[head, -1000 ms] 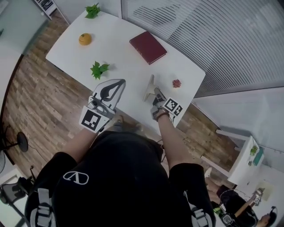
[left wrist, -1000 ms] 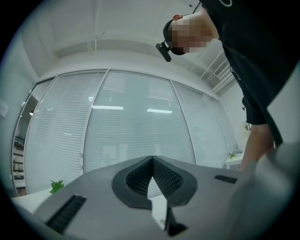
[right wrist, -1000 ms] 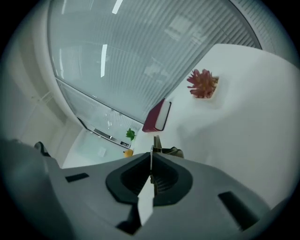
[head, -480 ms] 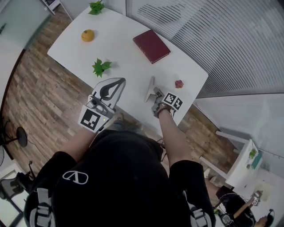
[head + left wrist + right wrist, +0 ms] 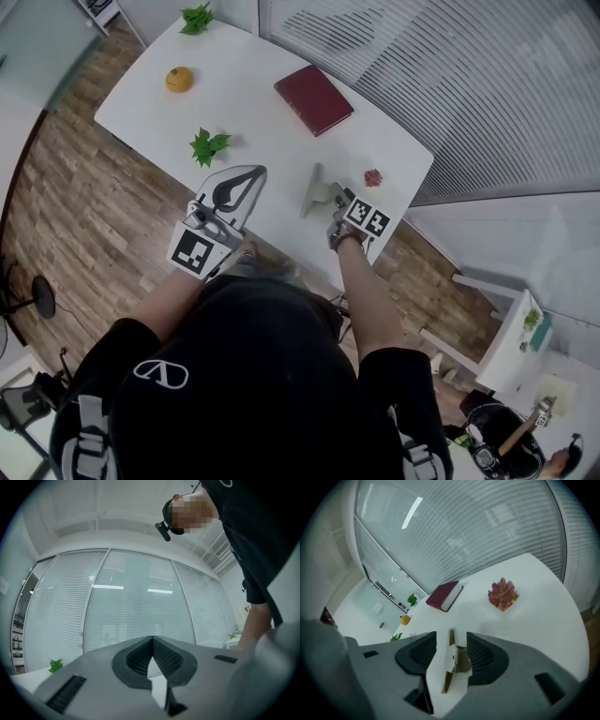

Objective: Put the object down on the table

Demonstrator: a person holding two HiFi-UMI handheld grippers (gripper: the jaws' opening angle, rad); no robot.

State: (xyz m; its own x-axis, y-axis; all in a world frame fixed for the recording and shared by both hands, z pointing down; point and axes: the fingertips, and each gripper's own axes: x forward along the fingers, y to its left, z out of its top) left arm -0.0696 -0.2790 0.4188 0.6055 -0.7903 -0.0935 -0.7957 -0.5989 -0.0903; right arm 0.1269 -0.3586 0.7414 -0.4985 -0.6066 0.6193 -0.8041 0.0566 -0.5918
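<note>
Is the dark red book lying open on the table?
No, the dark red book lies closed on the white table.

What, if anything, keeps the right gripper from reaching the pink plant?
Probably nothing, so yes: the plant stands near the right gripper, with only table between them. Its jaws have just been opening, with a thin metal piece between them, not pressed.

My head camera looks steeply down on the white surface (image 5: 272,141) from well above. My left gripper view faces level toward the blinds (image 5: 136,606). My right gripper view tilts down, close over that surface, sharing the red book (image 5: 313,99).
</note>
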